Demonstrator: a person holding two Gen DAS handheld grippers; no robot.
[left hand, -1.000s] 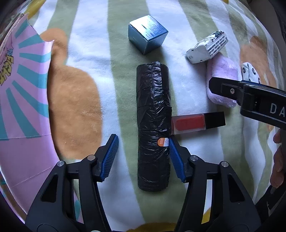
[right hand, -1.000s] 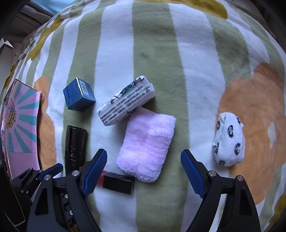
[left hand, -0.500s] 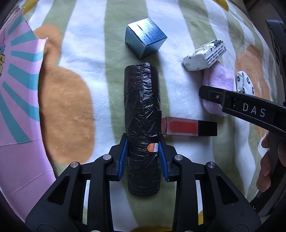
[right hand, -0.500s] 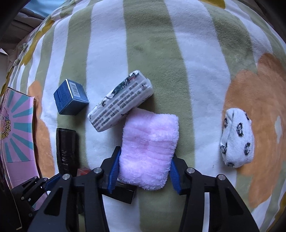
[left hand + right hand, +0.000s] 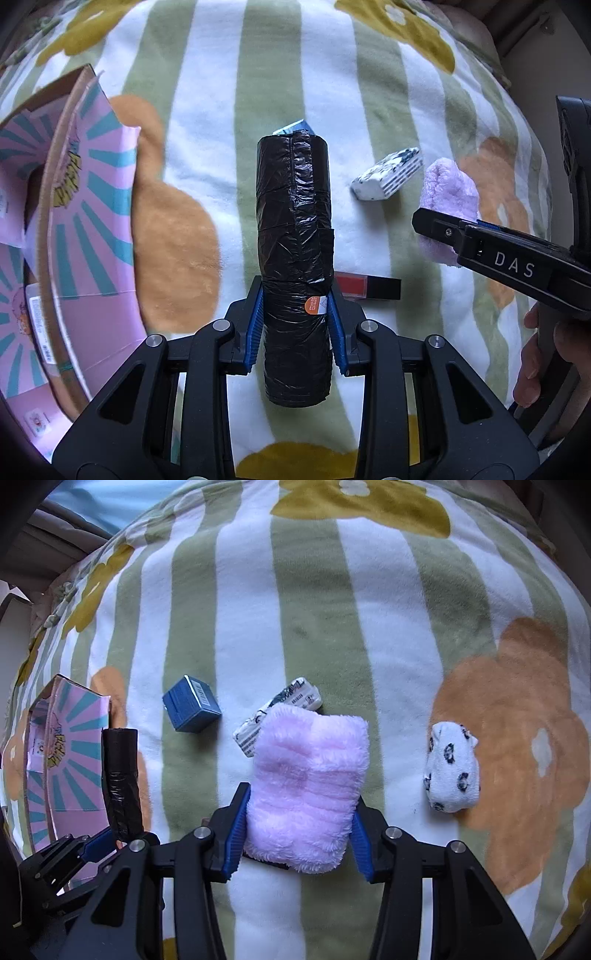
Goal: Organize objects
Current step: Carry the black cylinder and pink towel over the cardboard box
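My left gripper [image 5: 295, 328] is shut on a black roll of plastic bags [image 5: 293, 236] and holds it lifted above the striped blanket; the roll also shows in the right wrist view [image 5: 121, 775]. My right gripper [image 5: 297, 834] is shut on a folded pink fluffy towel [image 5: 308, 775], raised off the blanket; the towel shows in the left wrist view [image 5: 448, 192] too. A pink and teal cardboard box [image 5: 74, 229] stands open at the left.
On the blanket lie a blue box [image 5: 192, 709], a white printed packet [image 5: 291, 701], a white spotted sock [image 5: 450, 771] and a red and black lip gloss tube [image 5: 369, 288]. The blue box is mostly hidden behind the roll in the left wrist view.
Both grippers closed, the left on the black roll and the right on the pink towel, and both lifted their objects off the blanket. The box at the left came closer.
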